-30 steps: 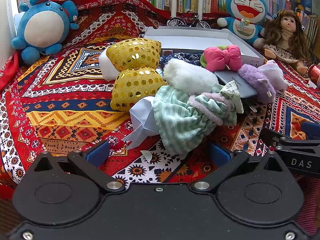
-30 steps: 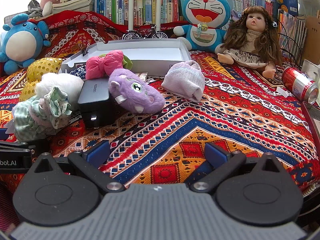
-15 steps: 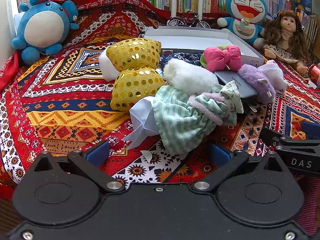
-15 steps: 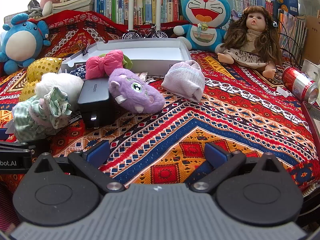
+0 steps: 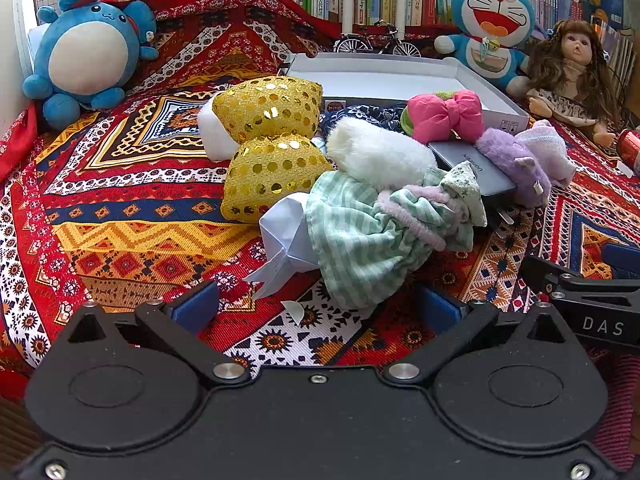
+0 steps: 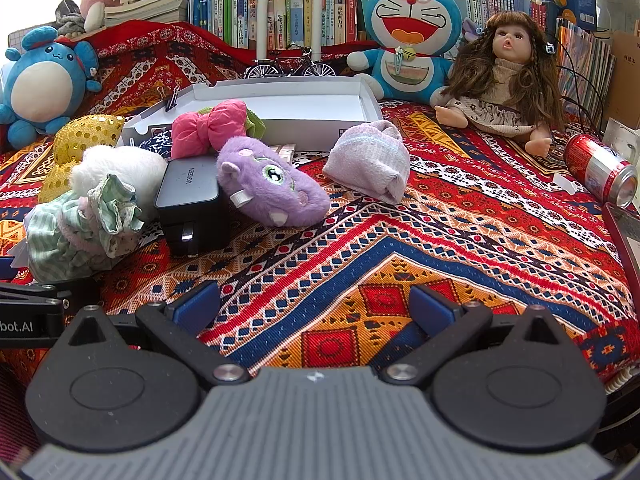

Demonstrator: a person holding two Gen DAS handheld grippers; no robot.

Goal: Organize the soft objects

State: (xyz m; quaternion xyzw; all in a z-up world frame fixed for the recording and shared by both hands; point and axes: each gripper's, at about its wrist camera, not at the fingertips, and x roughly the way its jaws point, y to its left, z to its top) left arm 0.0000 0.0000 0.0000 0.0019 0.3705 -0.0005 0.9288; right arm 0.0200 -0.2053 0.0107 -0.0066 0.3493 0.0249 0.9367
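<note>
A heap of soft things lies on the patterned cloth before a white shallow box [image 5: 472,80] [image 6: 360,120]. In it are a gold sequin bow [image 5: 272,144], a white fluffy piece [image 5: 380,152], a green striped cloth [image 5: 360,240] [image 6: 80,224], a pink bow [image 5: 444,114] [image 6: 208,128], a purple plush [image 6: 268,184] [image 5: 516,160] and a folded lilac sock [image 6: 372,160]. My left gripper [image 5: 316,306] stands open just short of the striped cloth. My right gripper [image 6: 314,308] is open over bare cloth, well in front of the purple plush.
A dark charger block [image 6: 190,196] lies among the soft things. A blue round plush [image 5: 88,56], a blue cat plush [image 6: 408,36] and a doll [image 6: 508,76] sit at the back by bookshelves. A red can [image 6: 600,168] lies at the right.
</note>
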